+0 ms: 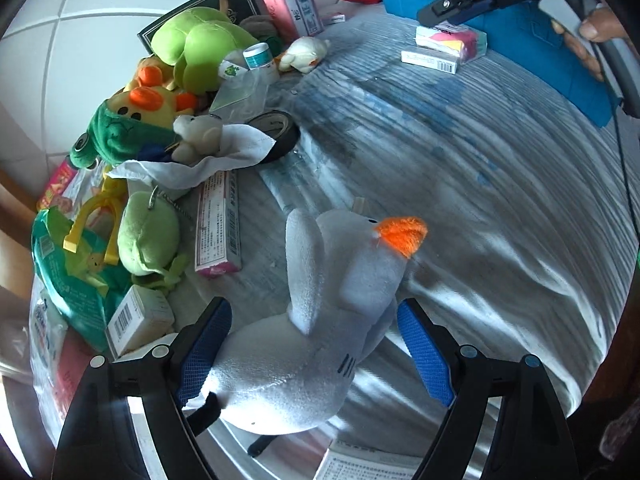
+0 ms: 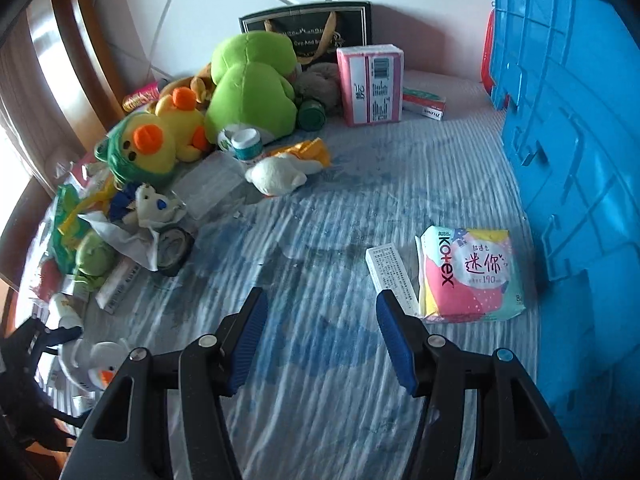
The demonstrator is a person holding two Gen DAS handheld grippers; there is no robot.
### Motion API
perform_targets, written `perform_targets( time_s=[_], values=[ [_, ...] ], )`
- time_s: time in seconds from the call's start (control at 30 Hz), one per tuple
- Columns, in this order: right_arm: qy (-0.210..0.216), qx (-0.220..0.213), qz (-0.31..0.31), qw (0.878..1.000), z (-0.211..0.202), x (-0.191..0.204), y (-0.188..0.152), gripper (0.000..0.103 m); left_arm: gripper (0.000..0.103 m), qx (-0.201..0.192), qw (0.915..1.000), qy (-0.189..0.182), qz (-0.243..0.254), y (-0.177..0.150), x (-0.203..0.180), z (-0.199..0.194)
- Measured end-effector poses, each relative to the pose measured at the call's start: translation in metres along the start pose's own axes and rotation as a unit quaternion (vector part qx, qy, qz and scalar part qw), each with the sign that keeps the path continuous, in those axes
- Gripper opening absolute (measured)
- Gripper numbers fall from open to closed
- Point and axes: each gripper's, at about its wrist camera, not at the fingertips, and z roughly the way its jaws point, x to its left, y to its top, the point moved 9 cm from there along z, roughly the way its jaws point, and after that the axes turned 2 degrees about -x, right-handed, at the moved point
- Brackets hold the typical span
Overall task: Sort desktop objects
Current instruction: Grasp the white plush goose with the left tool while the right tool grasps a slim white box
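My left gripper [image 1: 314,340] is open around a white plush duck [image 1: 320,320] with an orange beak. The duck lies on the striped table cover between the blue pads; the left pad touches it and the right pad stands apart. The duck also shows small in the right wrist view [image 2: 102,364]. My right gripper [image 2: 322,340] is open and empty above the cover. A Kotex pack [image 2: 468,274] and a white box [image 2: 390,272] lie just right of and beyond it. It also shows in the left wrist view [image 1: 452,4].
A pile at the left holds a big green plush [image 2: 252,80], a yellow duck plush [image 2: 164,136], a small white plush [image 2: 280,174], a tape roll [image 2: 172,250], tissue and boxes [image 1: 218,224]. A pink box [image 2: 370,84] stands at the back. A blue crate [image 2: 568,140] fills the right side.
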Motion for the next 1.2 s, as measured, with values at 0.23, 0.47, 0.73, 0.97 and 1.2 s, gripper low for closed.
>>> perform_targets(
  time_s=[0.23, 0.47, 0.73, 0.97, 1.2],
  values=[
    [-0.043, 0.048, 0.006, 0.998, 0.059, -0.027, -0.002, 0.056, 0.086, 0.003, 0.9998, -0.018, -0.002, 0.002, 0.007, 0.008],
    [-0.070, 0.086, 0.029, 0.993, 0.071, -0.053, -0.007, 0.024, 0.086, 0.008, 0.9995, -0.031, 0.003, 0.003, 0.007, 0.015],
    [-0.041, 0.073, 0.042, 0.996, 0.061, -0.035, -0.017, 0.017, 0.073, -0.004, 0.9992, -0.040, 0.000, 0.004, 0.007, 0.016],
    [0.007, 0.054, 0.057, 0.997, 0.030, 0.010, -0.026, 0.017, 0.054, -0.009, 0.9985, -0.044, -0.030, 0.005, 0.021, 0.007],
    [0.029, 0.024, 0.055, 0.998, -0.010, 0.047, -0.022, 0.017, 0.046, -0.027, 0.9969, -0.048, -0.057, 0.010, 0.034, -0.018]
  ],
)
